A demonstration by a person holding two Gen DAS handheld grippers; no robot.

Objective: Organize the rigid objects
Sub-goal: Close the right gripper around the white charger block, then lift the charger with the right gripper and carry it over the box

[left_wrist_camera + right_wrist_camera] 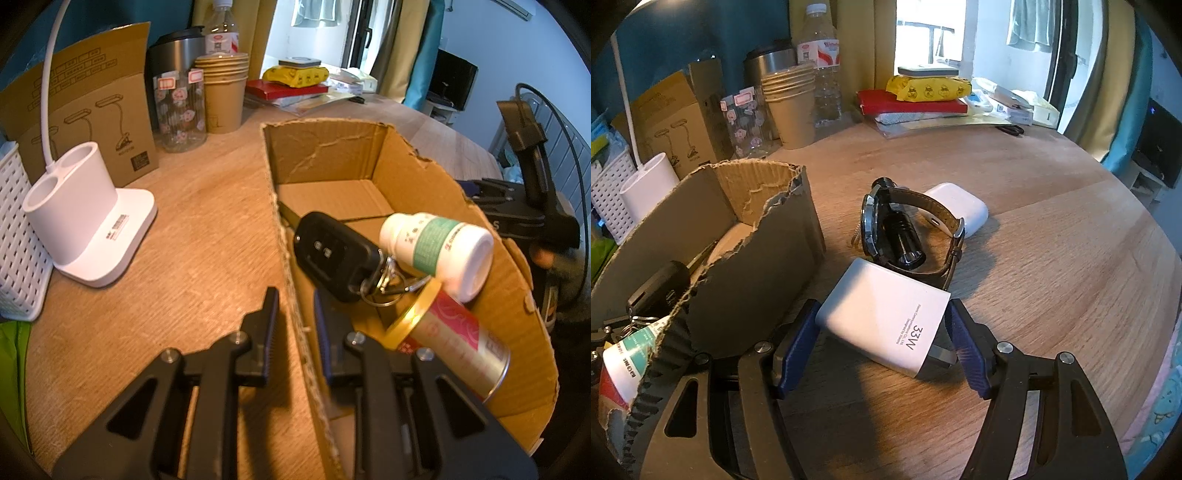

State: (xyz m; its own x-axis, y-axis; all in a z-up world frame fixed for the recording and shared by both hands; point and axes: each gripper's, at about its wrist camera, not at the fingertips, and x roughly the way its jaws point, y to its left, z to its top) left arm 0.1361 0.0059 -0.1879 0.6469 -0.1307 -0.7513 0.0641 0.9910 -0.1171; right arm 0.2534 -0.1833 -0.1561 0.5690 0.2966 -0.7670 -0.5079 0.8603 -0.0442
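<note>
— Where's the right claw [882, 343] at?

— Low in its own view, jaws spread wide around the white charger [886, 317]. The charger lies flat on the wooden table [1052, 258], centre-bottom of the frame, prongs toward the camera. Its corners sit right at the blue pads; I can't tell whether the pads actually press on it.

— And beyond the charger?

— Just above it in the frame, a wristwatch [875, 221] looped round a small black flashlight [905, 236], the watch touching the charger's far edge. Behind those, a white earbud case [960, 205].

— The left claw [295, 332]?

— Bottom centre of its view, nearly closed, pinching the torn left wall of the cardboard box [291, 295]. One finger is outside the wall, the other inside.

— What's in the box?

— Right of the claw: a black car key [332, 254] with its rings, a white pill bottle [439, 251] tilted across it, and a red-and-gold can [454, 347] lying on its side at lower right, close beside the inner finger.

— Anything left of the box?

— A white lamp base [88, 221], mid-left, well apart from the claw.
</note>
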